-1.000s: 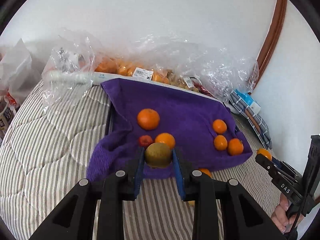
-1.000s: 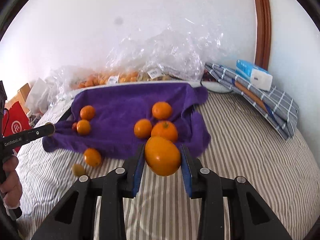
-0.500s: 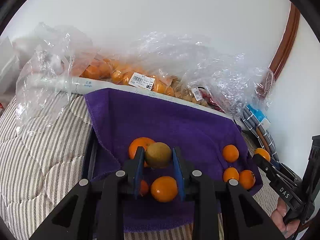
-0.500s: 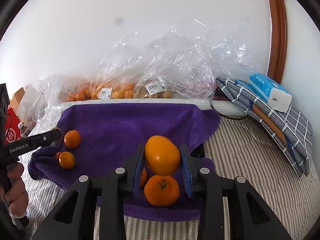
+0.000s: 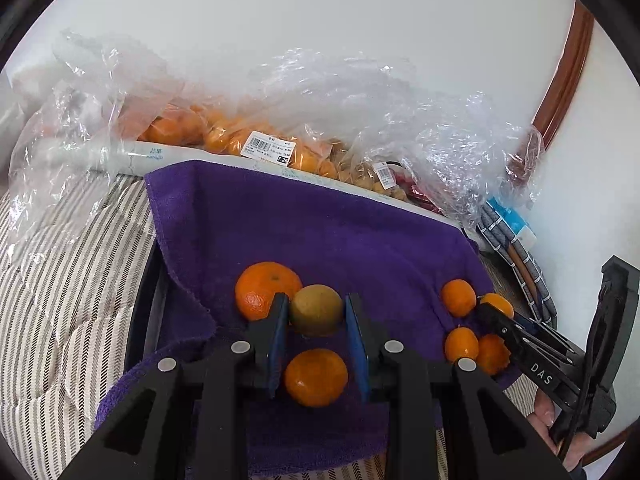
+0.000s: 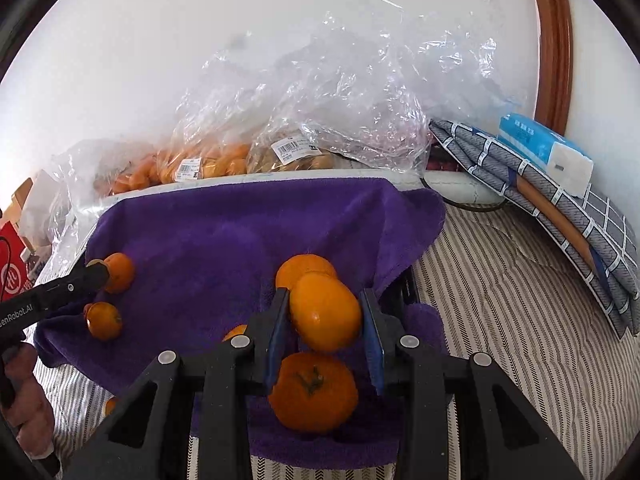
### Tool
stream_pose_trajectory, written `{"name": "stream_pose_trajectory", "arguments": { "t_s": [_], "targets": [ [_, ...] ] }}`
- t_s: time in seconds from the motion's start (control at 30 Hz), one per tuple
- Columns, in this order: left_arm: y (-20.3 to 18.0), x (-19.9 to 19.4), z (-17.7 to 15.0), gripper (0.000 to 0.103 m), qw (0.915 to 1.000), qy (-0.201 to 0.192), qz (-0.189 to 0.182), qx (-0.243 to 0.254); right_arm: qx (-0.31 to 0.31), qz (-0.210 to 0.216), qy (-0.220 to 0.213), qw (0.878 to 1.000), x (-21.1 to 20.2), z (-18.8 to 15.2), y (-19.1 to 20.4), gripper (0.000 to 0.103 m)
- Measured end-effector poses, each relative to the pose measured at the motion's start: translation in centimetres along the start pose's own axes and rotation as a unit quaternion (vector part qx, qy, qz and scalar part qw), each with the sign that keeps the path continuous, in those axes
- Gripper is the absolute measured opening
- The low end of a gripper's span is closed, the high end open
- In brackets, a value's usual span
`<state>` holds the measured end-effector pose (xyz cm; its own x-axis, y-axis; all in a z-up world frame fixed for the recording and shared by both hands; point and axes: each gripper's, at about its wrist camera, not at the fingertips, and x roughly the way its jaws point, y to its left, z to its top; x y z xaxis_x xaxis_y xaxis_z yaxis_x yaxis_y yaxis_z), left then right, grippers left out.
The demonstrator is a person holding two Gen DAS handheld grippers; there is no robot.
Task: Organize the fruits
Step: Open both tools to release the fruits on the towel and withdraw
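My left gripper (image 5: pixel 316 312) is shut on a brown-green kiwi (image 5: pixel 317 310), held above the purple towel (image 5: pixel 320 224). A large orange (image 5: pixel 262 290) lies just left of it and a tangerine (image 5: pixel 316 377) sits below between the gripper arms. My right gripper (image 6: pixel 325 312) is shut on an orange fruit (image 6: pixel 325 312) over the same purple towel (image 6: pixel 224 236). Under it lies a tangerine with a green stem (image 6: pixel 313 391); another orange (image 6: pixel 300 268) shows behind. Small tangerines (image 5: pixel 458 297) lie at the towel's right side, next to the right gripper's tip (image 5: pixel 490 312).
Clear plastic bags of oranges (image 5: pixel 240 136) and other fruit line the wall behind the towel. A folded checked cloth (image 6: pixel 560 208) with a tissue pack (image 6: pixel 546 152) lies at the right. Striped bedding (image 6: pixel 500 300) surrounds the towel. A person's hand (image 6: pixel 28 412) grips the left tool.
Both grippers, still holding their fruit, moved forward from the striped bedding to over the purple towel; the bags at the wall look nearer and the loose tangerines now lie under the fingers.
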<state>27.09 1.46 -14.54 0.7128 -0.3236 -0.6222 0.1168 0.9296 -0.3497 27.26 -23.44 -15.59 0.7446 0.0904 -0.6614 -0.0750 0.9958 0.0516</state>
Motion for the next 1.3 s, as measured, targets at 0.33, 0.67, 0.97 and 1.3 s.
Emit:
{"name": "stream_pose_trajectory", "arguments": {
  "t_s": [0.33,0.67,0.97,1.3],
  "targets": [
    [-0.6,0.1,-0.6,0.027,0.9994,-0.003,0.018,0.028,-0.002,0.002,-0.004,1.0,-0.3,-0.2,0.1,0.048],
    [-0.3,-2.1,-0.9,0.04,0.9991,-0.023,0.016,0.032,0.006,0.009,-0.036,0.999,-3.8,-0.1,1.1,0.06],
    [2.9,-7.5,-3.5,0.042,0.9987,-0.042,0.03,0.001,-0.041,0.029,-0.034,0.998,-8.2,-2.5,5.7,0.052],
    [6.3,-10.8,-7.3,0.044,0.997,-0.019,0.074,0.015,-0.063,0.062,0.019,0.996,-7.1,-6.3,10.5,0.045]
  ]
}}
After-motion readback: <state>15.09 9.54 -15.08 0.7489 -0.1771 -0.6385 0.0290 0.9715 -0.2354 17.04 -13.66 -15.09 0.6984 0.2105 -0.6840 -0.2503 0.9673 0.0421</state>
